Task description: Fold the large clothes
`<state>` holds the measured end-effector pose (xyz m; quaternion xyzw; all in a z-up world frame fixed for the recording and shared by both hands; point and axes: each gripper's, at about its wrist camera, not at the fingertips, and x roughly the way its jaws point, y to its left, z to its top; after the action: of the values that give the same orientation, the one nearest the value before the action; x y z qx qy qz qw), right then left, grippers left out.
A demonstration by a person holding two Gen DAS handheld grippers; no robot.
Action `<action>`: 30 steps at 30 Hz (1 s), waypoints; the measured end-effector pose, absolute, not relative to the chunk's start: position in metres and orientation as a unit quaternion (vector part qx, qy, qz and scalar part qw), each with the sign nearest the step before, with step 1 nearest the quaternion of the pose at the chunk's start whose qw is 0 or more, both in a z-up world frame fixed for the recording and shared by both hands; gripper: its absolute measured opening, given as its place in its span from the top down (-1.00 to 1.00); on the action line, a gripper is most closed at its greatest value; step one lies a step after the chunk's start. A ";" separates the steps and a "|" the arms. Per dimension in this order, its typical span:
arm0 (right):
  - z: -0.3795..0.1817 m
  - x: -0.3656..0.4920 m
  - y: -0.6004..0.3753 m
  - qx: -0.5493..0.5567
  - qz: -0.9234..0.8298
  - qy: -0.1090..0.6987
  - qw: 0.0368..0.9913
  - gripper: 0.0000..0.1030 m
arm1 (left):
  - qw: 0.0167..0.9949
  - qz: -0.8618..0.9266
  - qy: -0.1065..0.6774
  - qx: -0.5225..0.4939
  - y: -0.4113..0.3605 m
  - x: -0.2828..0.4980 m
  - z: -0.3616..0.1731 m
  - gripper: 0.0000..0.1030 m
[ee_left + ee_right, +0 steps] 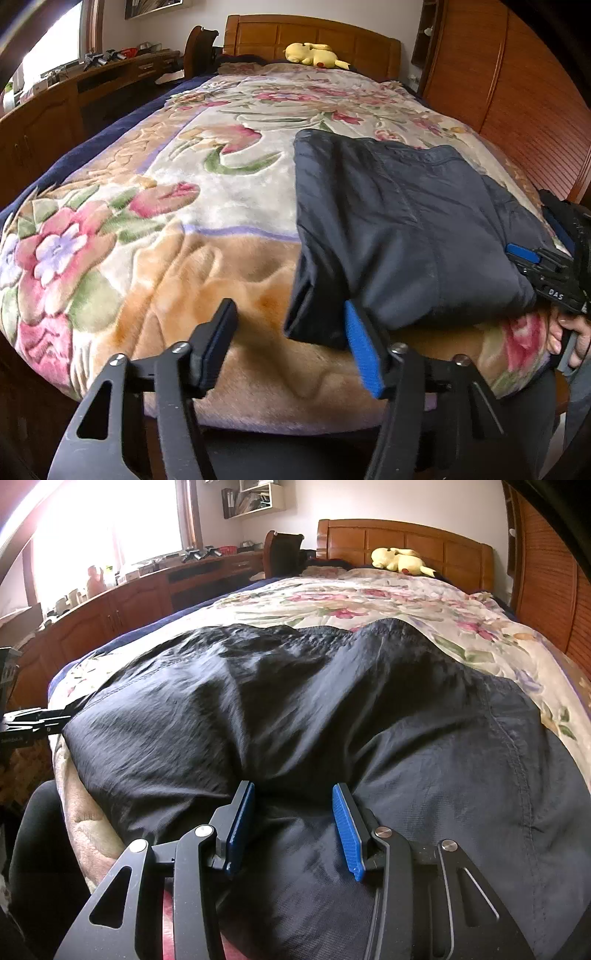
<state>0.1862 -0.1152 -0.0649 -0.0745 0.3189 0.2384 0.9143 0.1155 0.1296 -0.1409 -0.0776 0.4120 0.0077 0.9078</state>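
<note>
A dark navy garment lies folded on the right half of the bed, its near edge hanging over the foot. My left gripper stands open at the garment's near left corner. That corner hangs between the jaws beside the blue right pad, while the left finger is apart from the cloth, over the blanket. My right gripper is at the garment's near right edge, with a thick bunch of cloth filling the gap between its pads and creases running out from it.
A floral plush blanket covers the bed. A yellow plush toy lies by the wooden headboard. Wooden cabinets run along the left and a wardrobe along the right. A hand holds the right gripper.
</note>
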 end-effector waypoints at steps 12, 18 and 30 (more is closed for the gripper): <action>-0.068 0.182 -0.117 -0.076 0.239 0.308 0.918 0.13 | 0.910 -0.015 0.406 -0.084 0.117 0.118 -0.127 0.81; -0.061 0.176 -0.117 -0.074 0.220 0.311 0.922 0.13 | 0.939 -0.033 0.340 -0.029 0.080 0.129 -0.054 0.85; -0.026 0.125 -0.222 -0.039 0.170 0.282 0.943 0.13 | 0.944 -0.150 0.278 0.094 -0.073 0.181 0.016 0.87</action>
<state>0.1254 -0.2220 -0.0257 -0.0391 0.2820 0.1698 0.9435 0.1811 -0.0733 0.0155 0.0942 0.2785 -0.1504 0.9439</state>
